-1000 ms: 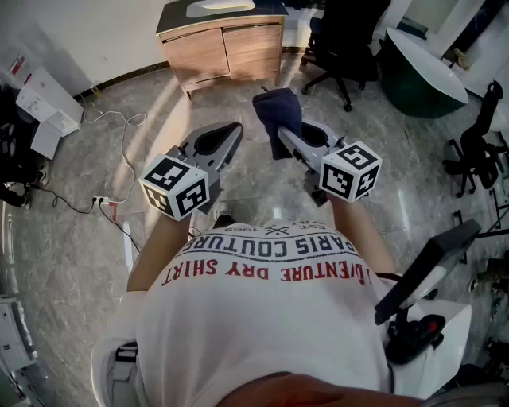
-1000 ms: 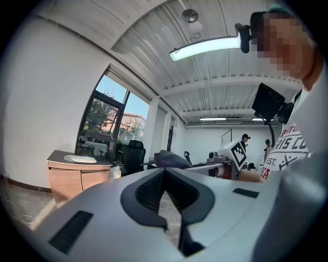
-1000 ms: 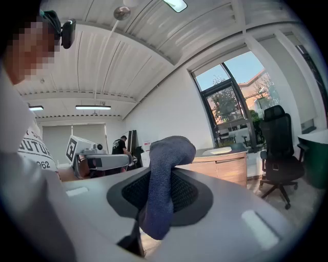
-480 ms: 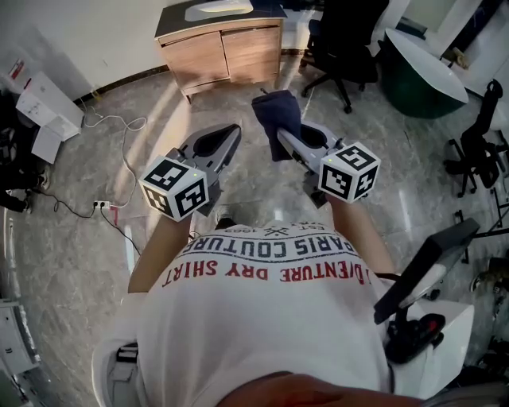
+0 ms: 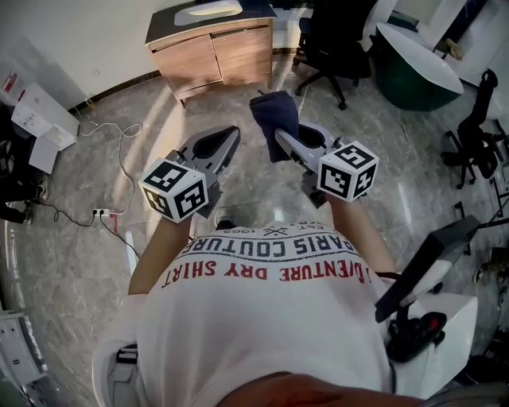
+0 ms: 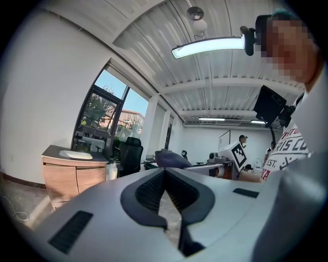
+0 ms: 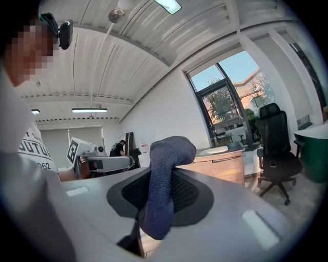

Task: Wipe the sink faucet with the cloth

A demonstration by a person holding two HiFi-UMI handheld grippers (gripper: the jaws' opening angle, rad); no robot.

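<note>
Landmark: a light-brown wooden vanity cabinet (image 5: 211, 52) with a white oval inset basin (image 5: 208, 9) is seen against the wall, across a grey marble floor (image 5: 95, 262).
Cloth: a dark blue knitted cloth (image 5: 274, 119) is held up in the air, well short of the cabinet and slightly to its right; it is draped over the jaw tips.
Right gripper: the right gripper (image 5: 278, 137) is clamped on the cloth, with 1 fold pinched between its pads and the rest hanging down.
Left gripper: the left gripper (image 5: 231, 129) is carried beside it, equally far from the cabinet; its jaws are drawn together at the tips and nothing is held between them.
Faucet: no faucet can be made out on the cabinet at this range.
Done: the cloth is judged to be already picked up.
Left: the walk to the cabinet, the reach to the faucet and all wiping appear to remain; no contact with the basin is made yet.
</note>
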